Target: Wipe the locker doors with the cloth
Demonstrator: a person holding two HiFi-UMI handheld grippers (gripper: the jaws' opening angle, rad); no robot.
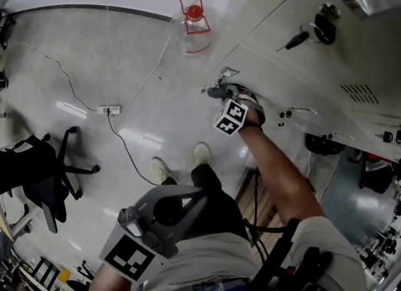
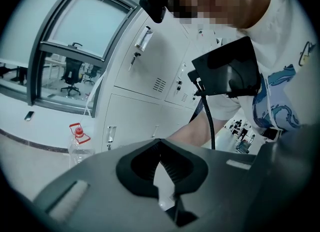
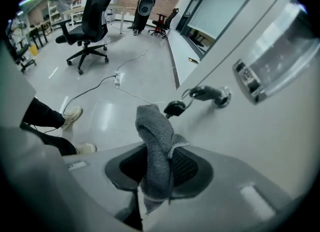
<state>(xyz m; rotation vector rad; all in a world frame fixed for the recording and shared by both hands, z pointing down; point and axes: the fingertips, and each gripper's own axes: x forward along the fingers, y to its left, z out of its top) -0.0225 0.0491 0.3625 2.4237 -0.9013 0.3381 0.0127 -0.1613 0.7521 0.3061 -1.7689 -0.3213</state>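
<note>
Right claw was clamped on a grey cloth, whose folded end stood up out of the jaws, just beside a pale locker door; whether the cloth touched the door could not be told. Beyond the cloth's tip a key sat in the door's lock with a black fob hanging from it. To the right of the key, the door carried a clear label holder, its contents too blurred to read.

From the head view, the right claw was held out at arm's length at the lower locker door, and its marker cube showed black-and-white squares.

Left claw was closed on nothing, its pads meeting at the tips, and held low and near the person's body.

On the floor, far from the person, stood a clear plastic bottle with a red cap and handle. A power strip lay to the left, and a black office chair stood at the left edge.
</note>
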